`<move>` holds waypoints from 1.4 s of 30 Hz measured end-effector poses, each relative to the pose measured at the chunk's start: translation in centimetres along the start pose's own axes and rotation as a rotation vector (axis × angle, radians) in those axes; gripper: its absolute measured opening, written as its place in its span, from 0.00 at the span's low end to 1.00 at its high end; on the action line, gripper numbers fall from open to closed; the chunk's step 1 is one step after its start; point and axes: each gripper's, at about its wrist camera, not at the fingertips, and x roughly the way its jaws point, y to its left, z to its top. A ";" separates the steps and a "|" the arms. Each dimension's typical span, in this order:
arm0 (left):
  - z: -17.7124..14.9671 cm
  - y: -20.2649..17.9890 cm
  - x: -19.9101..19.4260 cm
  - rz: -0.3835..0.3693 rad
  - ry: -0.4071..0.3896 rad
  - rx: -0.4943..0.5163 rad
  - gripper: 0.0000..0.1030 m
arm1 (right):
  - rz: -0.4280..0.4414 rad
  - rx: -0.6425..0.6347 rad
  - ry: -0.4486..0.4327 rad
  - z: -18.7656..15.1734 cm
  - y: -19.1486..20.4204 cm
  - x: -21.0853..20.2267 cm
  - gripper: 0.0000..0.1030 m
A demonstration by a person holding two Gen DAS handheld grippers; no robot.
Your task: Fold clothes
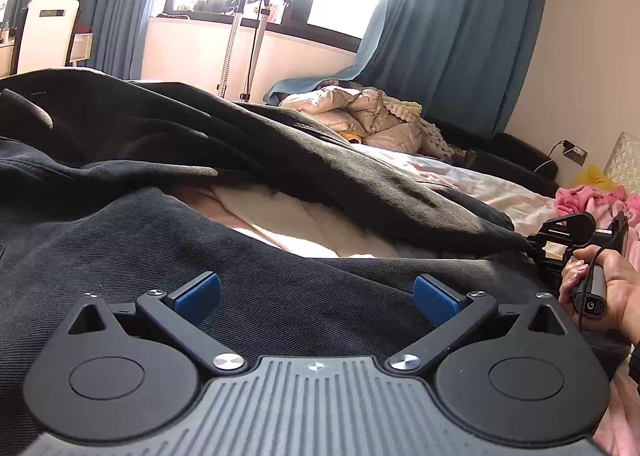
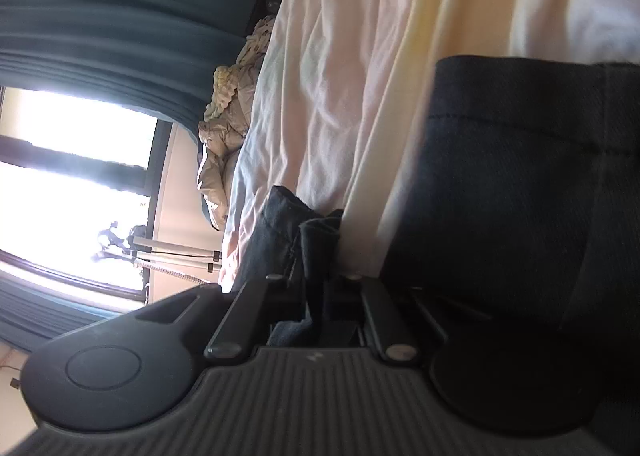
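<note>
Dark denim, the trousers (image 1: 168, 160) lie spread across the pale sheet (image 1: 460, 176) of the bed. Your left gripper (image 1: 316, 296) hovers just over the near leg, jaws wide and holding nothing. Your right gripper (image 2: 320, 280) is clenched on a trouser edge at the right.

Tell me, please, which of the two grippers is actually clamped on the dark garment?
The right gripper: its fingers are closed on a bunched edge of the dark garment. The left gripper is open, holding nothing.
</note>
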 end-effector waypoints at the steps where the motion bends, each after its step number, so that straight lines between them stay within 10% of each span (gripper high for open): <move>1: 0.0 0.0 0.0 -0.013 0.004 -0.007 1.00 | -0.025 -0.045 0.002 0.5 0.8 0.3 0.07; 11: 1.1 -0.8 -1.2 -0.036 -0.078 0.025 1.00 | -0.008 -0.276 -0.366 8.7 8.7 -3.4 0.06; 16: 1.1 -0.8 -0.6 0.004 -0.072 0.036 1.00 | -0.228 -0.305 -0.234 9.2 3.1 0.0 0.06; 23: 1.5 0.0 -0.1 0.022 -0.040 -0.012 1.00 | -0.248 -0.224 -0.218 7.6 -0.4 -1.1 0.07; 31: 2.0 1.2 -1.2 0.021 -0.056 -0.066 1.00 | 0.127 -0.486 -0.324 7.1 13.5 -6.1 0.06; 37: 2.3 1.7 -1.6 0.015 -0.072 -0.084 1.00 | 0.024 -0.542 -0.354 8.1 14.0 -6.0 0.06; 42: 2.2 1.4 -0.7 0.070 -0.095 -0.031 1.00 | -0.270 -0.491 -0.230 7.6 5.7 -2.5 0.08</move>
